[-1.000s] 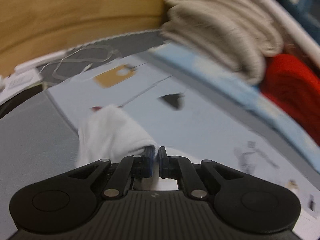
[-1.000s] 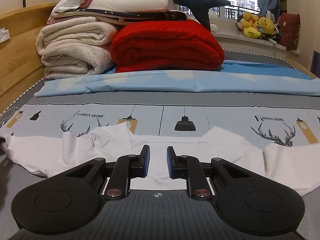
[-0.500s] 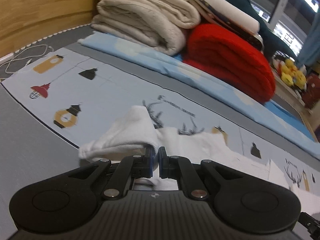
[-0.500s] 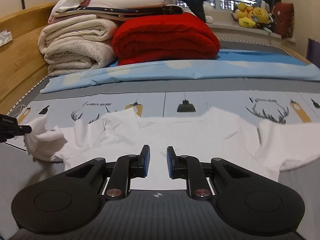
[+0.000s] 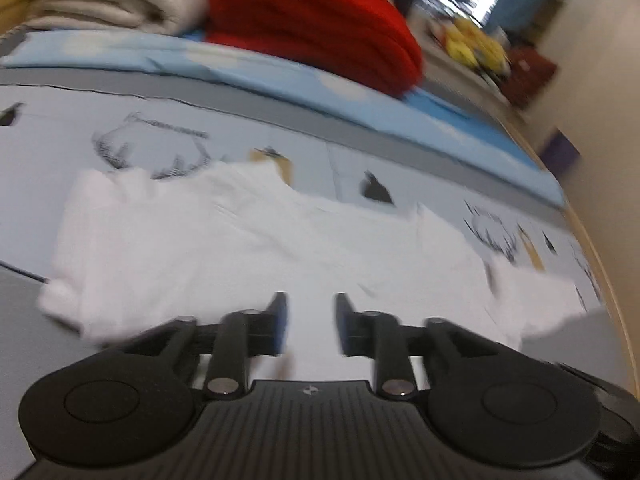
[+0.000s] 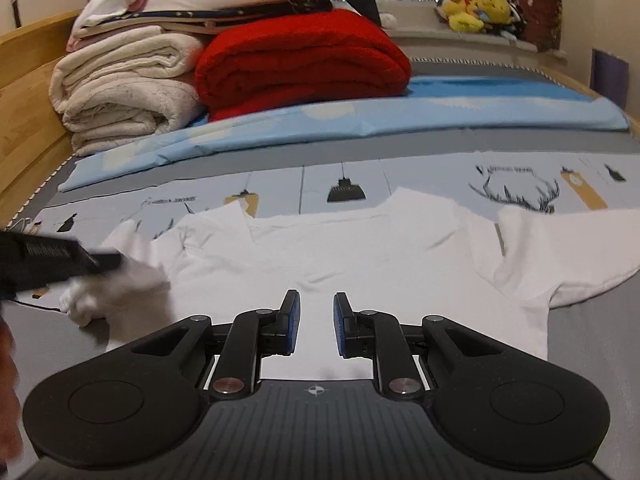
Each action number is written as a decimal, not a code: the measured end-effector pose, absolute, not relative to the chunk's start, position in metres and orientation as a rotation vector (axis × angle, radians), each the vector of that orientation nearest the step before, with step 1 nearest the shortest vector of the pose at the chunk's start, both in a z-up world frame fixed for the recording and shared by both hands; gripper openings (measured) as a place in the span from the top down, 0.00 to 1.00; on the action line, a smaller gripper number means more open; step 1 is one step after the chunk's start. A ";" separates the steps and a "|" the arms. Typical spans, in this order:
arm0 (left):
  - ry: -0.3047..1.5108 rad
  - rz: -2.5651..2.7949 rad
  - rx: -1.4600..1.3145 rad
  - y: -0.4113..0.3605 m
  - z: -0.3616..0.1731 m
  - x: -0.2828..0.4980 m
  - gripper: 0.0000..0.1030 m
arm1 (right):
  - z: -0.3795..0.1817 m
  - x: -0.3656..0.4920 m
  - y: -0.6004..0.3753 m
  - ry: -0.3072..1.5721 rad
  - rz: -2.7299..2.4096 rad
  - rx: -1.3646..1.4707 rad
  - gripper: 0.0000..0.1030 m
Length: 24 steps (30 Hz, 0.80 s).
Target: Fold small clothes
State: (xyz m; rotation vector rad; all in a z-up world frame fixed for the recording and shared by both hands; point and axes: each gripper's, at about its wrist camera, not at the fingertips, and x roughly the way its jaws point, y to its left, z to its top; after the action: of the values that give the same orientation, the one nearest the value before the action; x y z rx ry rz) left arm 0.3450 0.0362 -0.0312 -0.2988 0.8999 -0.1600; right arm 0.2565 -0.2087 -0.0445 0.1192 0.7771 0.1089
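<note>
A small white T-shirt [image 6: 360, 248] lies spread face-up on the printed bed sheet [image 6: 400, 176], collar toward the far side. Its left sleeve [image 6: 120, 280] sits bunched and folded inward; the right sleeve [image 6: 560, 248] lies flat. My left gripper [image 5: 308, 320] hovers over the shirt's body [image 5: 240, 240], its jaws opening with nothing between the pads. From the right wrist view, the left gripper [image 6: 108, 259] shows blurred just over the bunched sleeve. My right gripper [image 6: 316, 320] is open above the shirt's lower middle, holding nothing.
A red blanket [image 6: 300, 60] and cream blankets [image 6: 124, 88] are stacked at the far side on a blue sheet [image 6: 360, 116]. A wooden bed frame [image 6: 24, 80] runs along the left. Plush toys [image 6: 476, 8] sit by the window. Part of a hand [image 6: 6, 360] shows at lower left.
The left gripper carried the left sleeve rightward toward the shirt's body, then let it go and its jaws parted. The right gripper drifted slightly nearer the shirt, still open.
</note>
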 end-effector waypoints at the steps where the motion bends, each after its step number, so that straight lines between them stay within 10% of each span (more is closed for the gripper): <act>1: 0.892 -0.139 -0.258 0.033 -0.029 0.348 0.63 | -0.049 0.262 -0.208 0.818 0.087 0.125 0.82; 22: 0.850 0.333 -0.491 0.185 -0.019 0.378 0.54 | -0.072 0.291 -0.088 0.736 0.467 -0.062 0.80; 24: 0.854 0.329 -0.507 0.185 -0.017 0.372 0.54 | -0.077 0.288 -0.074 0.723 0.498 -0.109 0.67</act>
State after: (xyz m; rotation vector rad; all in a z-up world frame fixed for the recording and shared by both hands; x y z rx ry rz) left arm 0.3719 0.1852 -0.0173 -0.5066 0.8536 0.3291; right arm 0.2879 -0.0740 -0.0773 -0.1093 0.7230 0.4984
